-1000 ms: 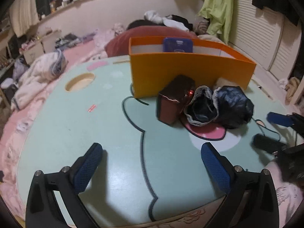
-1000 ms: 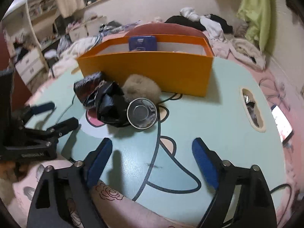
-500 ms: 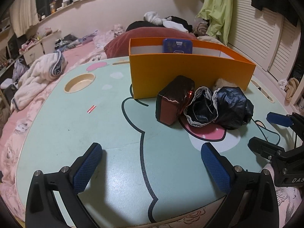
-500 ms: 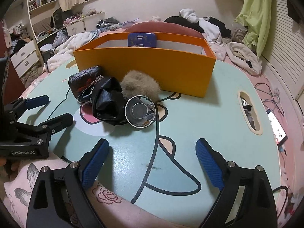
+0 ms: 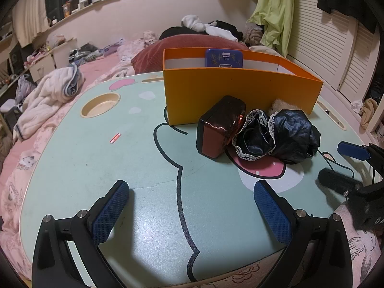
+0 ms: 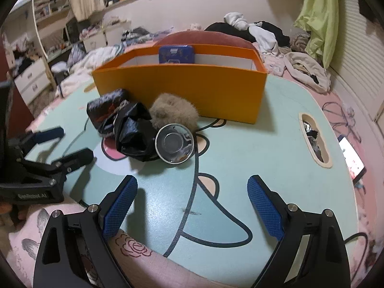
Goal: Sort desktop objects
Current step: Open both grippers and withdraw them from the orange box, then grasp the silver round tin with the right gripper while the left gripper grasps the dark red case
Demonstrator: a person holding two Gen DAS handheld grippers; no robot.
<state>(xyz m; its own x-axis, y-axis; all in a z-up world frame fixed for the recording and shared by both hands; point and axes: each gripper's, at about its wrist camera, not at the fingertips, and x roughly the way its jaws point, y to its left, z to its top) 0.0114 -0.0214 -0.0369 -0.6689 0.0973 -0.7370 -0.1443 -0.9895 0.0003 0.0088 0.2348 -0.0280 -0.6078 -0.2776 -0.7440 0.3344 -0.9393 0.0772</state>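
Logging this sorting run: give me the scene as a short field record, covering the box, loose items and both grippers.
surface: mint cartoon-print table
box: orange box, upright at the back, blue item standing inside
loose items: dark red pouch, black lace-trimmed bag, black crumpled bag, furry beige item, round metal tin, clustered before the box
left gripper: open, empty
right gripper: open, empty

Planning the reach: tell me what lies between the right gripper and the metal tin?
Only bare table between right gripper and metal tin, shown in the right wrist view.
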